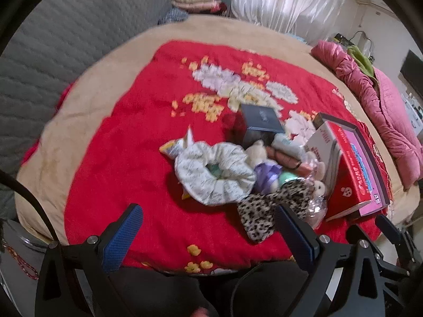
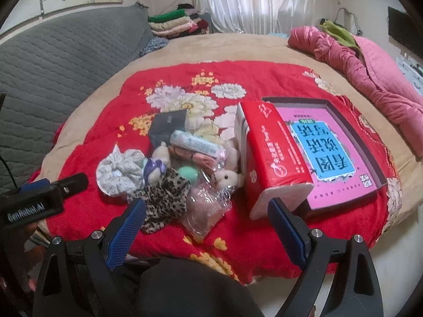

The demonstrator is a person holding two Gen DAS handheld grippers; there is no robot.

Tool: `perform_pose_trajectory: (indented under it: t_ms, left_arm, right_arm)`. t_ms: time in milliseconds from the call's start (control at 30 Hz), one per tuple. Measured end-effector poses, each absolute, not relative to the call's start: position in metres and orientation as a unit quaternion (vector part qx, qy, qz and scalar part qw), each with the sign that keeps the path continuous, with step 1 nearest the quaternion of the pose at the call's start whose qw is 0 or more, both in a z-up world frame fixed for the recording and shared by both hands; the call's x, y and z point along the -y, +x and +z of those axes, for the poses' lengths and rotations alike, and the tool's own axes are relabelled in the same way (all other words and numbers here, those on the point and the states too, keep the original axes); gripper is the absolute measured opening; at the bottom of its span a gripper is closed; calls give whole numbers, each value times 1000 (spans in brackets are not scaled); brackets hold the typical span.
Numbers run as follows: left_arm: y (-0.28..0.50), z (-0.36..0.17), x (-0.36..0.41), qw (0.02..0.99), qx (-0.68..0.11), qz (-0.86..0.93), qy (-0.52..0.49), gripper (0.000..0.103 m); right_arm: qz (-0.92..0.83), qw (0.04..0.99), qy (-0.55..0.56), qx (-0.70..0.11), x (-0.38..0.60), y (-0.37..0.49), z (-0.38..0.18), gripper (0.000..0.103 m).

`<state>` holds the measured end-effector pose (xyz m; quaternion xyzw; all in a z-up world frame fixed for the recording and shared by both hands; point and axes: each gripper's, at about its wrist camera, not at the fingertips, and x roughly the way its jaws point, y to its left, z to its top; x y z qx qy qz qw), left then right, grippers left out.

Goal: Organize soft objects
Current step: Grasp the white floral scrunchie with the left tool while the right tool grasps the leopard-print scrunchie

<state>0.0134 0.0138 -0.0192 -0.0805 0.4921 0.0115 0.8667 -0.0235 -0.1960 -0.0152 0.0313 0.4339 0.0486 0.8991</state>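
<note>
A pile of soft things lies on the red floral blanket [image 1: 127,158]: a white printed scrunchie [image 1: 214,177] [image 2: 119,171], a leopard-print scrunchie [image 1: 267,211] [image 2: 164,198], a small plush with a purple bow [image 1: 264,163] [image 2: 156,163], a white plush bunny [image 2: 228,178], a mint ball [image 2: 187,174] and a clear bag of pink cloth [image 2: 206,208]. My left gripper [image 1: 208,216] is open and empty, just short of the pile. My right gripper [image 2: 206,214] is open and empty, above the pile's near edge.
A red tissue pack [image 2: 269,158] leans on a shallow box holding a pink and blue book [image 2: 325,153]. A dark grey box [image 2: 166,129] stands behind the pile. A pink quilt [image 2: 364,71] lies at the right, folded clothes [image 2: 171,23] at the back, grey padding [image 2: 53,79] at the left.
</note>
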Motion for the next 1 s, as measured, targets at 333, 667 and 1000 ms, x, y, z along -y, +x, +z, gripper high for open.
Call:
perform_pose_trajectory:
  t_ms: [333, 667, 1000]
  left_arm:
    - [46, -50, -57, 850, -519, 20, -85, 100]
    - [89, -77, -47, 833, -549, 19, -59, 99]
    - [104, -90, -56, 830, -554, 28, -66, 87]
  right_arm:
    - [107, 881, -9, -461, 178, -10, -35, 94]
    - [149, 861, -106, -476, 146, 28, -61, 94]
    - [157, 847, -200, -467, 131, 55, -82, 75]
